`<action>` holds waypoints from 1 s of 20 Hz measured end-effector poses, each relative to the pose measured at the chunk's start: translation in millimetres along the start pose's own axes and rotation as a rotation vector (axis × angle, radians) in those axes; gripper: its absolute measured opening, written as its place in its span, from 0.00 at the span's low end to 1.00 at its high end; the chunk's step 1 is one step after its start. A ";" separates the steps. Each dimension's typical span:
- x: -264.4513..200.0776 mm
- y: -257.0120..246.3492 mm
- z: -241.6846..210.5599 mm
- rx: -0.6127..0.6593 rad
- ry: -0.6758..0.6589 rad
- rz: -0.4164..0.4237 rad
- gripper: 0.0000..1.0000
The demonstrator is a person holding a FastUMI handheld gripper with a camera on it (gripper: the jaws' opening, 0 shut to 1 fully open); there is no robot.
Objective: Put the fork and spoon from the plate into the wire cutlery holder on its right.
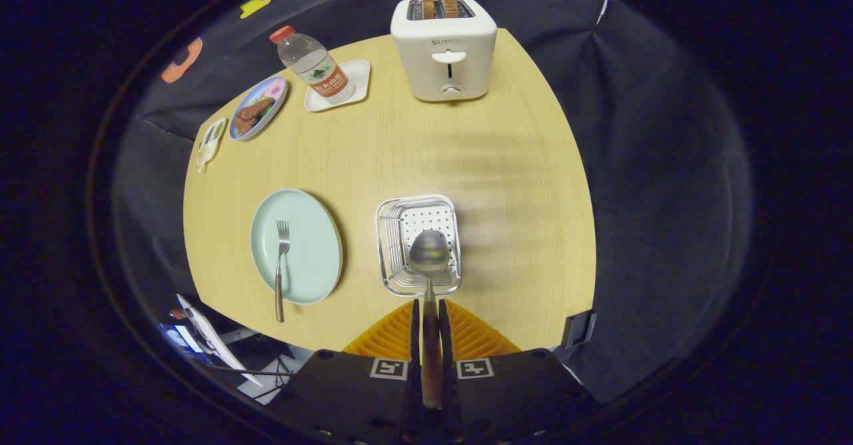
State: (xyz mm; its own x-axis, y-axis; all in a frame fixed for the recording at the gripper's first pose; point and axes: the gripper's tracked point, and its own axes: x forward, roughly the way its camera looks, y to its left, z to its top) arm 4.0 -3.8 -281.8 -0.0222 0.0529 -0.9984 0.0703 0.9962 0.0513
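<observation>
My gripper [430, 312] is shut on the spoon [428, 253], clamping its brown handle between the orange fingers [393, 338]. The spoon's steel bowl points forward and hovers above the wire cutlery holder [386, 222], over its near half. The holder is a square chrome basket with a perforated white floor, standing on the wooden table just ahead of the fingers. To its left lies the pale green plate [313, 252]. The fork [280, 268] rests on the plate, tines away from me, its brown handle sticking out over the near rim.
Beyond the holder stands a white toaster [444, 52] with two slices in it. A water bottle [312, 65] sits on a small white tray [356, 75] at the far left, beside a small dish of food [258, 107]. The table's near edge [333, 345] lies just under the fingers.
</observation>
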 end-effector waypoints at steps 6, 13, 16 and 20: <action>-19.3 9.7 18.1 0.010 -0.170 0.036 0.58; -66.0 41.8 26.6 -0.059 -0.531 0.067 0.96; -77.3 68.2 18.3 -0.057 -0.648 0.082 0.97; -64.4 99.2 -0.9 -0.065 -0.752 0.075 0.97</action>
State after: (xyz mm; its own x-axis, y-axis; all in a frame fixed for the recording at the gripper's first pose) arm 11.4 91.7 -212.4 0.6683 0.0825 -0.7393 -0.0145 0.9951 0.0980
